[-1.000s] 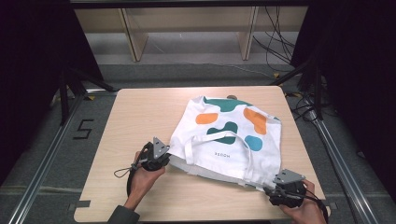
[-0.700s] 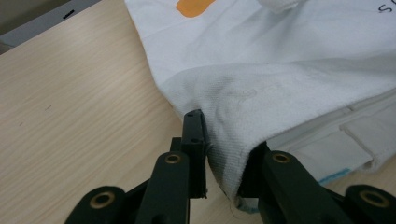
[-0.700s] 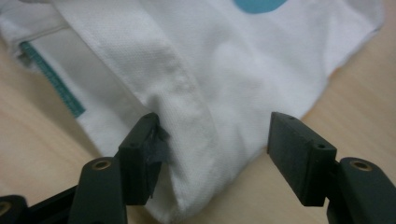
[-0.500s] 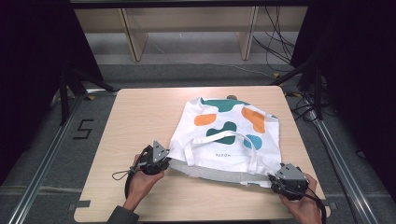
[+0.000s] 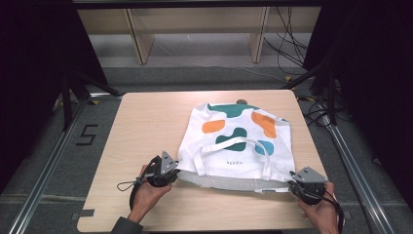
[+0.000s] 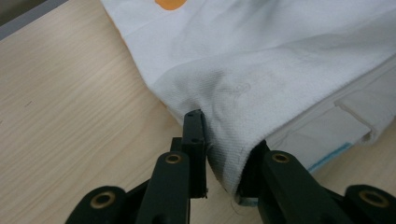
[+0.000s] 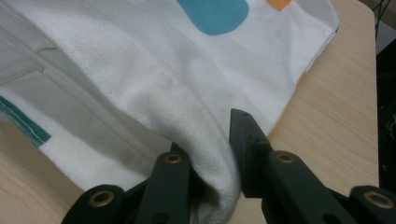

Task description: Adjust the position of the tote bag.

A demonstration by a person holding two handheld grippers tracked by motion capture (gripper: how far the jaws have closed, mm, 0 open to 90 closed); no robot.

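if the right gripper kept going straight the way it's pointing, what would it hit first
The white tote bag. The right gripper has just been closing on the bag's near corner, with fabric between its jaws, so going on it would likely only push into more cloth lying on the table.

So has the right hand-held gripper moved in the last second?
Yes. The right hand-held gripper slid along the table's front edge, away from the bag's middle, closing on its corner.

A large numeral "5" (image 5: 86,135) is marked on the dark floor to the left of the table (image 5: 146,126). Small dark lettering (image 5: 233,163) is printed on the white bag (image 5: 238,146), below its teal patch; too small to read.
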